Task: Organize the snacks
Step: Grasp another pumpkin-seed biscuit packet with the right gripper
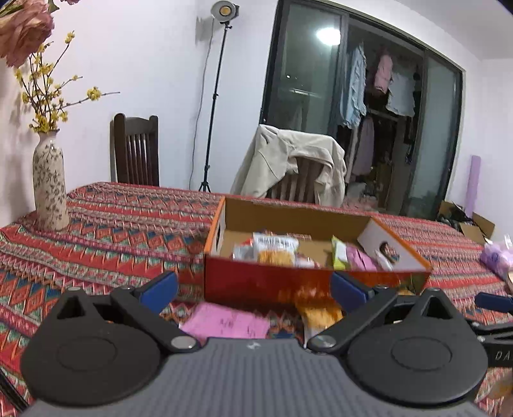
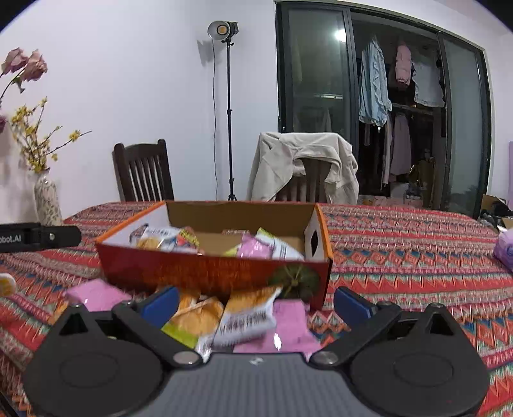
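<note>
Surface: red patterned tablecloth (image 2: pixel 400 256).
Left gripper (image 1: pixel 255 285): your jaws apart, flat pink packet (image 1: pixel 226 322) between.
Right gripper (image 2: pixel 256 301): jaws apart, orange-and-white snack packet (image 2: pixel 248 316) between.

The box (image 2: pixel 205 272) was orange-red outside and plain brown inside. The cloth (image 1: pixel 121 237) bore red, teal and blue zigzag bands. Pink packets (image 2: pixel 290 324) and an orange-and-white packet (image 2: pixel 247 316) lay at lower centre. The vase (image 1: pixel 49 186), at left, was cream with dark sprigs.

One box (image 2: pixel 211 272), two chairs (image 2: pixel 141 173), one vase (image 1: pixel 49 186), one lamp (image 2: pixel 222 30)
</note>
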`<state>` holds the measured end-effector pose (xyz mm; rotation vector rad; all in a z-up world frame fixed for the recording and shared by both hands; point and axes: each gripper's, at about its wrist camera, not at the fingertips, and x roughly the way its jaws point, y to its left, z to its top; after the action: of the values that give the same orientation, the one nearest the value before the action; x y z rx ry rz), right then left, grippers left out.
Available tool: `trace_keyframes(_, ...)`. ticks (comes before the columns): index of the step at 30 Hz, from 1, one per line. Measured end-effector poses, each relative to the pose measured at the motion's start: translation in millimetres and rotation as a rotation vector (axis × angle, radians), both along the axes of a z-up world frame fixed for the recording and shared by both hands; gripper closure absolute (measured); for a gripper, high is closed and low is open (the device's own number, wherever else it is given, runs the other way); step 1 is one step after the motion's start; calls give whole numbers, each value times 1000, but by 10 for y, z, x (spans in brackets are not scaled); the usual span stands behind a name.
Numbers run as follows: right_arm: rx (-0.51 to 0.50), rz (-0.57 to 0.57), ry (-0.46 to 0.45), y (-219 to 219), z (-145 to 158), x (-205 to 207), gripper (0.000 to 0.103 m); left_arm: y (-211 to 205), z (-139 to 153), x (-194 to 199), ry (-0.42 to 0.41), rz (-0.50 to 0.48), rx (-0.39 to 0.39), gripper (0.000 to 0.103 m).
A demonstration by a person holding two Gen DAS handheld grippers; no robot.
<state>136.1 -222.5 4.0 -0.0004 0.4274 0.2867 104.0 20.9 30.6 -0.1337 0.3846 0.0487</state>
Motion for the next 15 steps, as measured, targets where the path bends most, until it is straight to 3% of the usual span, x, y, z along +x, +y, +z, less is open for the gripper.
trace_keyframes(7,-14,-6,65,-22,-183,-62,0,49,-212,-99,36,-1,-3,0)
trace_keyframes(15,-46,-36,59,-55,-164,-40,0,160,-336,-23,52,8,-43,0)
